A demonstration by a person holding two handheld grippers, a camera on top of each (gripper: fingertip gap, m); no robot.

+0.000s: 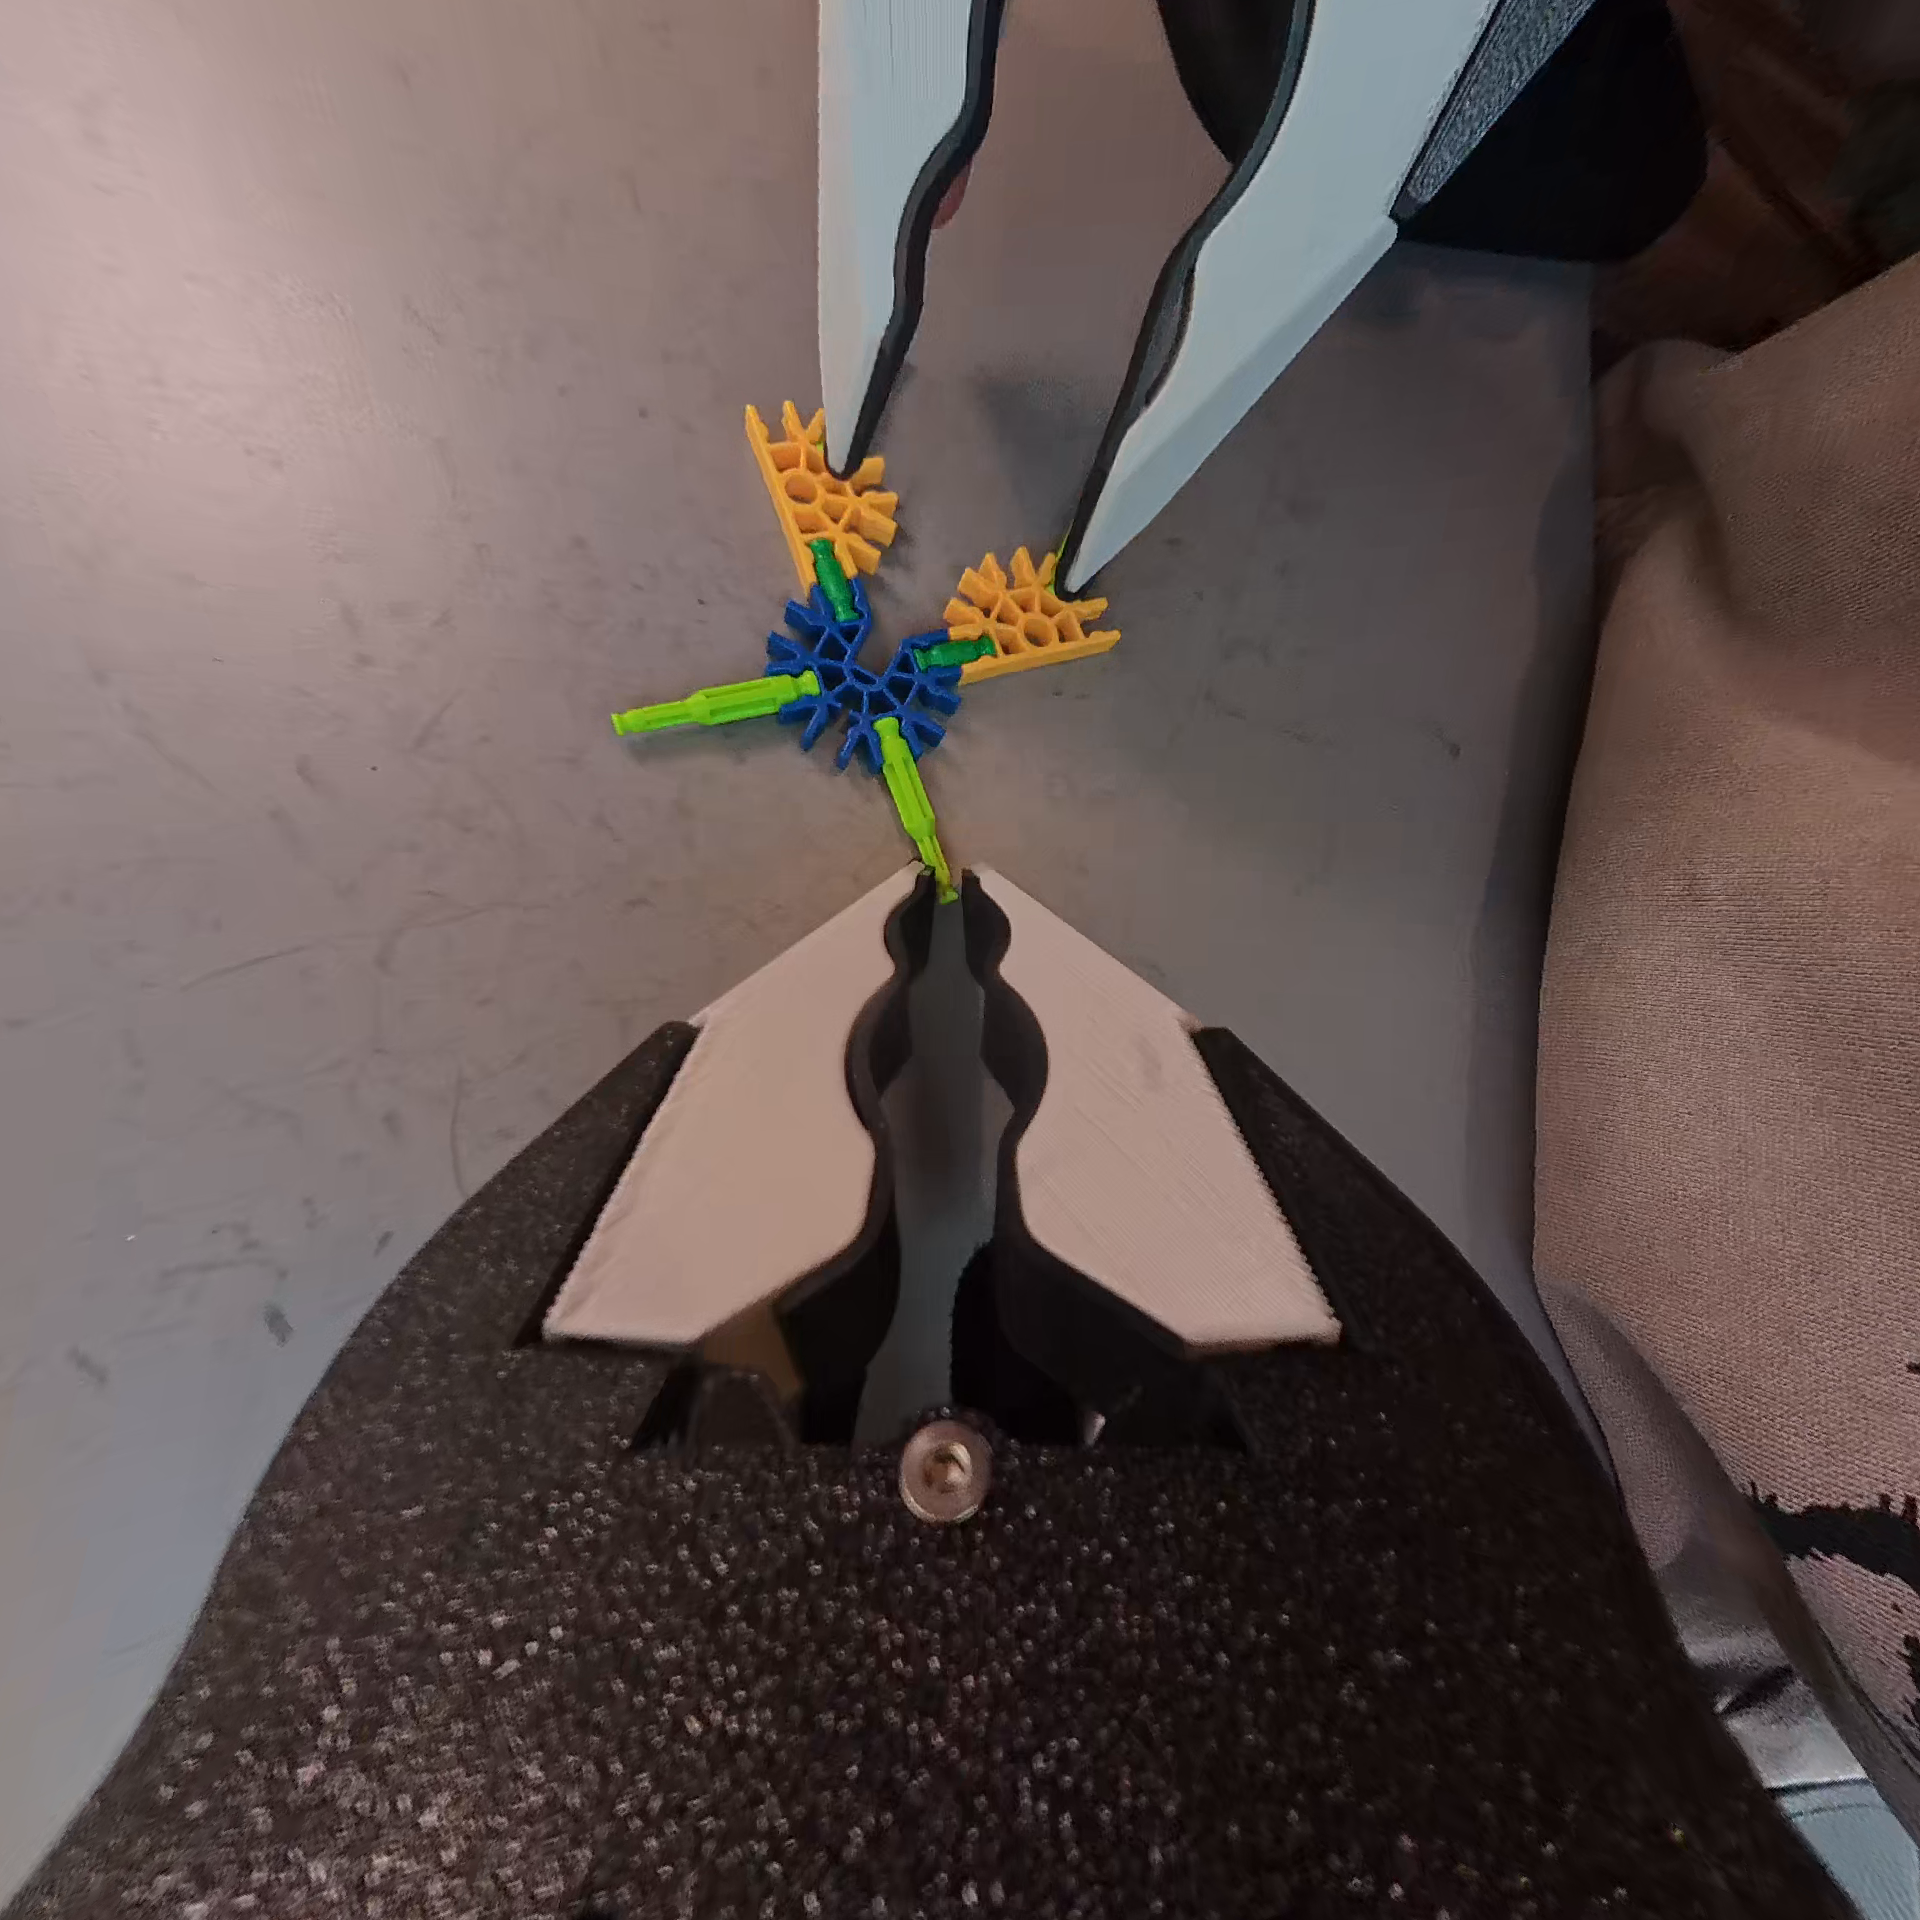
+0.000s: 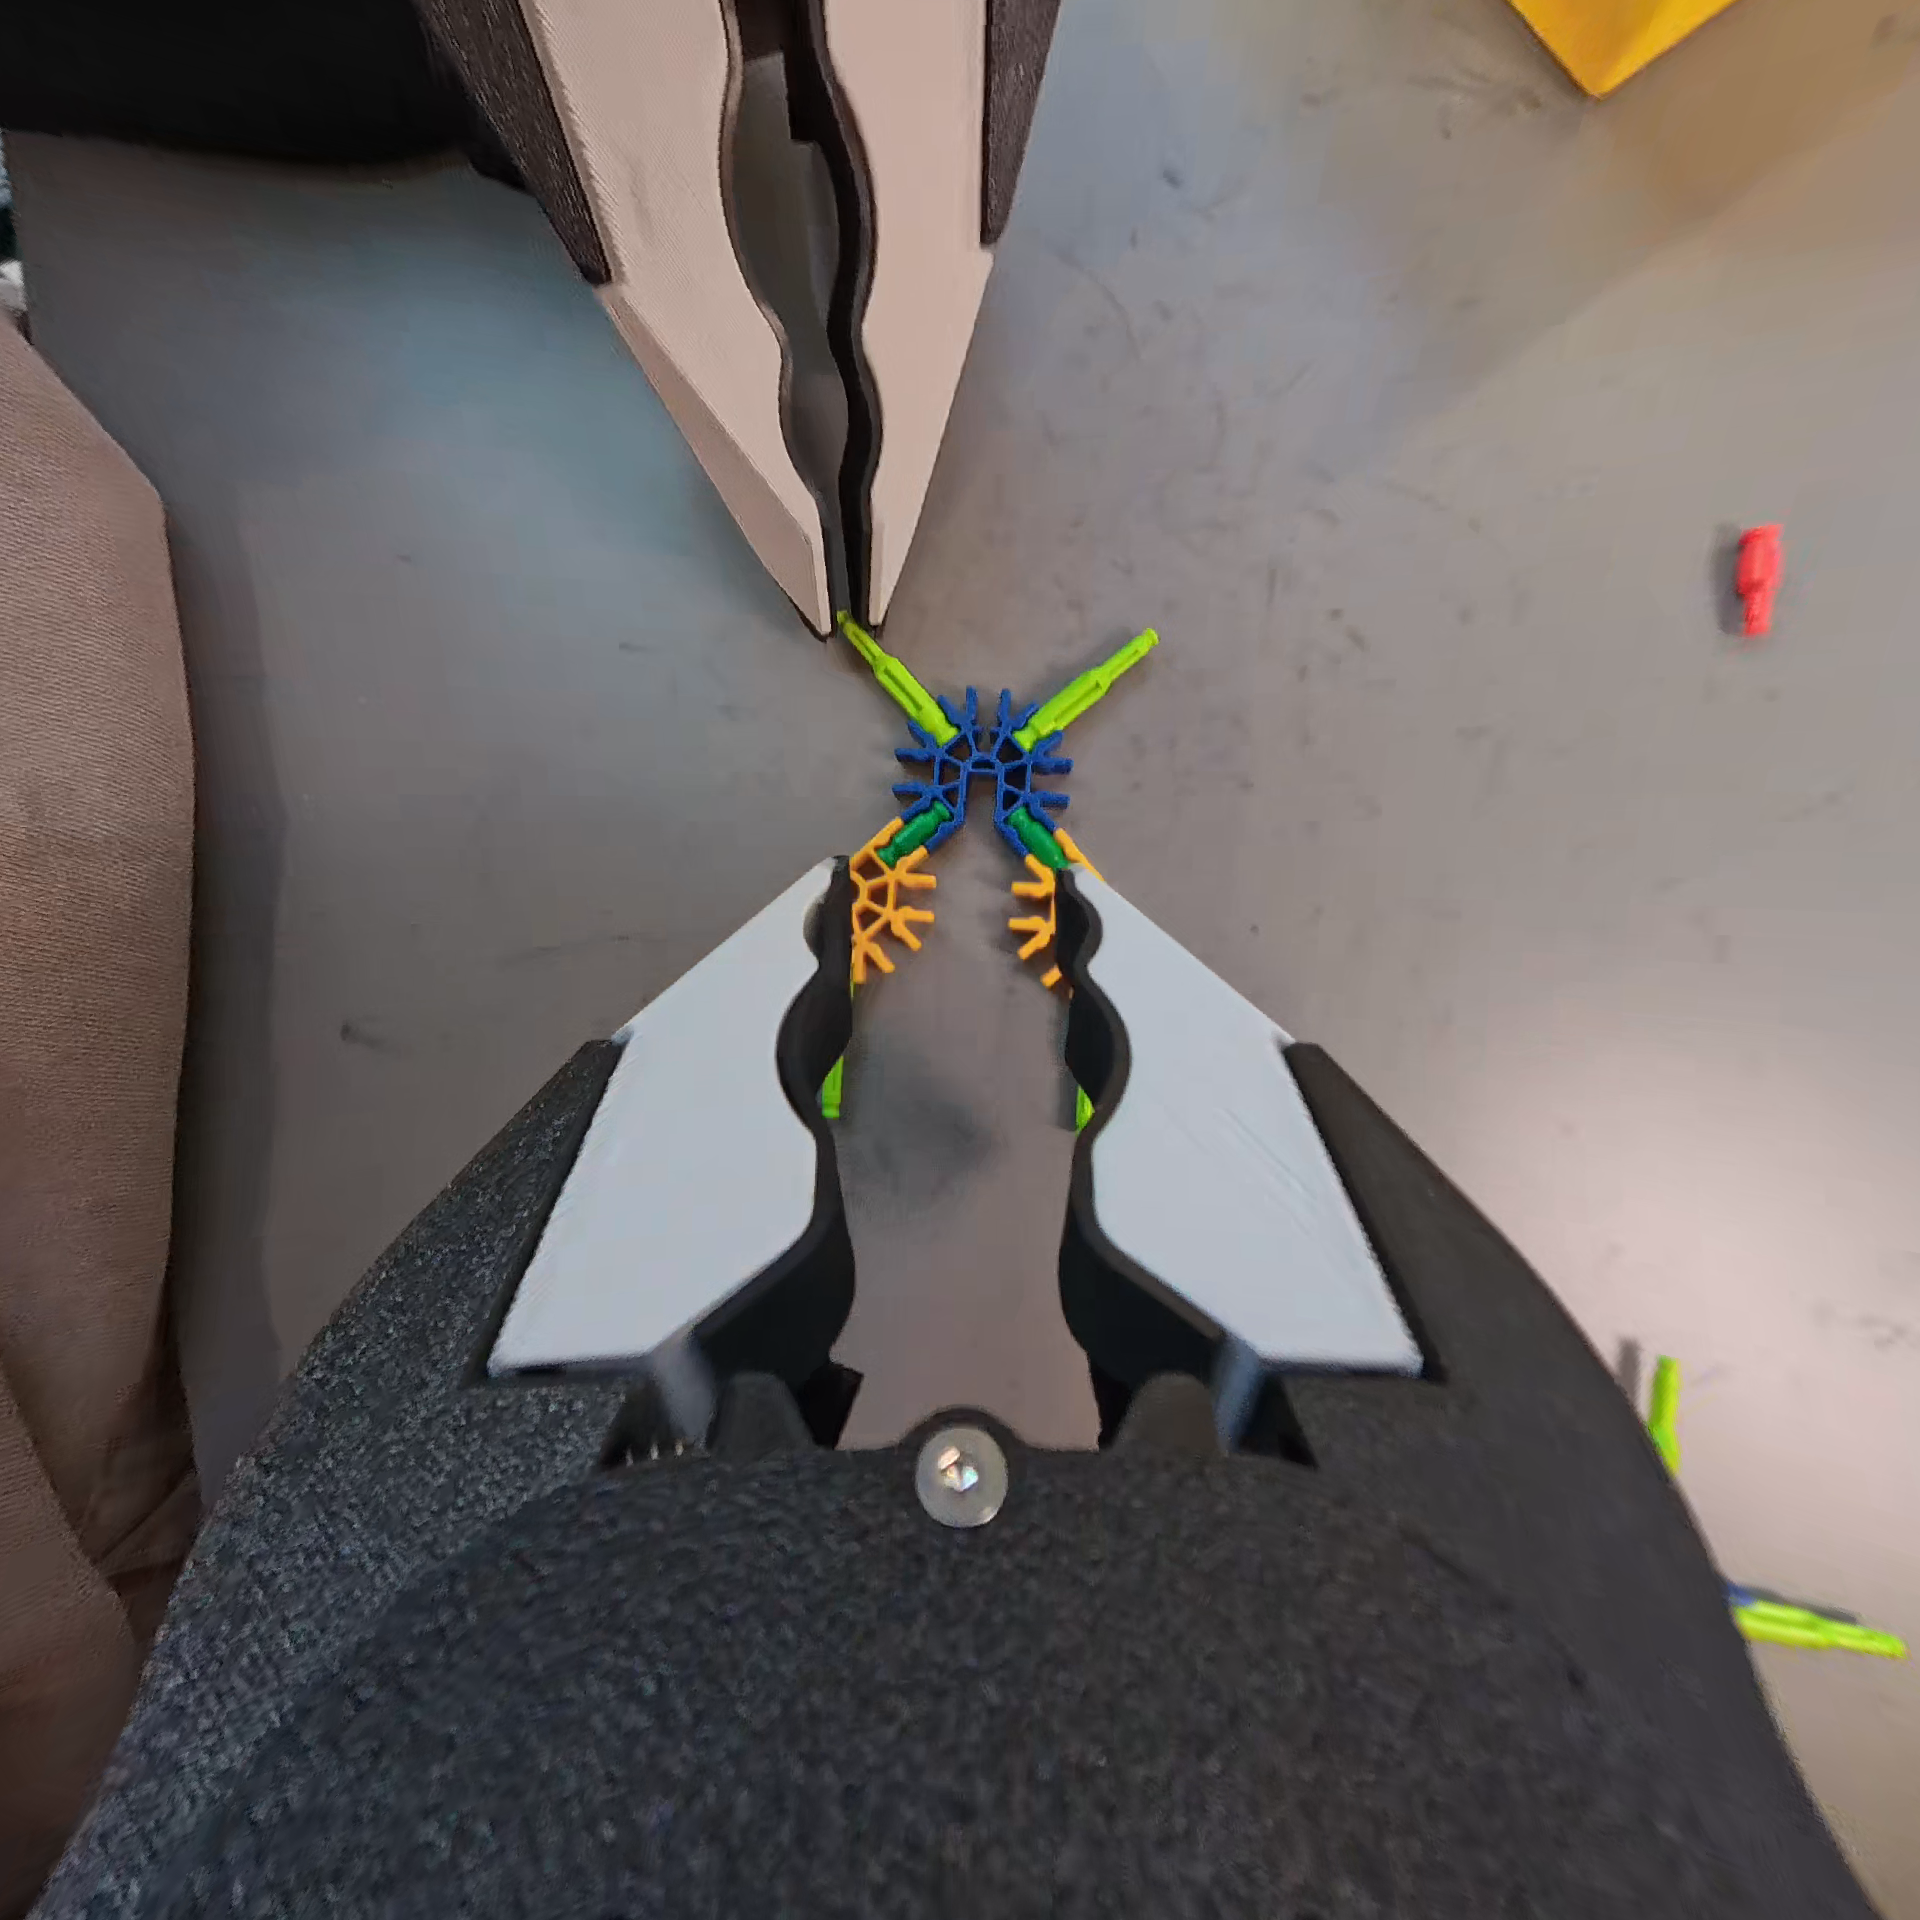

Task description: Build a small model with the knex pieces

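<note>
A small toy assembly lies flat on the grey table: a blue snowflake connector (image 1: 862, 681) with two lime green rods and two short dark green rods that join two orange connectors (image 1: 826, 494) (image 1: 1029, 623). My left gripper (image 1: 943, 883) is shut on the tip of one lime rod (image 1: 914, 800). My right gripper (image 2: 951, 878) is open, its fingertips (image 2: 831, 894) resting on the two orange connectors (image 2: 883, 914) (image 2: 1039, 914). The blue connector (image 2: 982, 764) sits just ahead of it. The left gripper (image 2: 854, 623) shows opposite, pinching the lime rod (image 2: 894, 675).
A red piece (image 2: 1758, 577) lies at the right. Loose lime rods (image 2: 1813, 1636) (image 2: 1664, 1413) lie at lower right. A yellow object (image 2: 1621, 42) sits at the top right corner. Brown fabric (image 2: 73, 935) borders the table's edge; it also shows in the left wrist view (image 1: 1745, 831). Tip to tip, the grippers are about 7 cm apart.
</note>
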